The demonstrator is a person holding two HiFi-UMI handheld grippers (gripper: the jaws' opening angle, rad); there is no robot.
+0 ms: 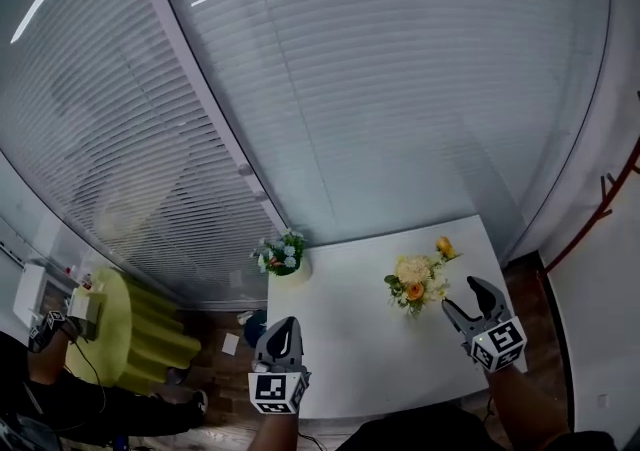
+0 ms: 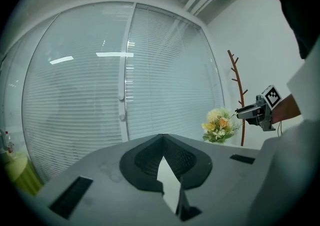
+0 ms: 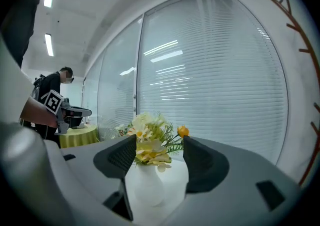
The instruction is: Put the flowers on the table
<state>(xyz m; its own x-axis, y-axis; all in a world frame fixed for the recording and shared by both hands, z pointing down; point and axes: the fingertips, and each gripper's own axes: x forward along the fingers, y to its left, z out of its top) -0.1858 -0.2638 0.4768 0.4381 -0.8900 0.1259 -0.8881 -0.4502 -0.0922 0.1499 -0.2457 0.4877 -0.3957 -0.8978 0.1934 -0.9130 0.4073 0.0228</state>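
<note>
— Well, where are the flowers standing?

— The yellow and white flowers (image 1: 415, 281) are in a white vase (image 3: 150, 182) on the white table (image 1: 350, 349), close to its right edge and upright; a second bunch, the blue and white flowers (image 1: 281, 254), sits at the far left corner, well apart from the first.

— And the right gripper (image 1: 462, 296)?

— Over the near right corner, just beside the yellow bunch; its claw is released, both jaws spread wide; from its own camera the vase shows in the gap between them, but neither jaw touches it.

— The left gripper (image 1: 284, 323)?

— Above the near left corner; clenched, jaws meeting at their tips with nothing between them; it points toward the blinds (image 1: 380, 89).

— Any writing you can read?

— Only the black-and-white square patterns on each marker cube (image 1: 498, 344); those are codes, not words.

— What else is about?

— A reddish-brown coat stand (image 2: 239, 94) against the wall at the right; a round table under a yellow-green cloth (image 1: 125, 324) off to the left, beyond the white table's left edge.
</note>
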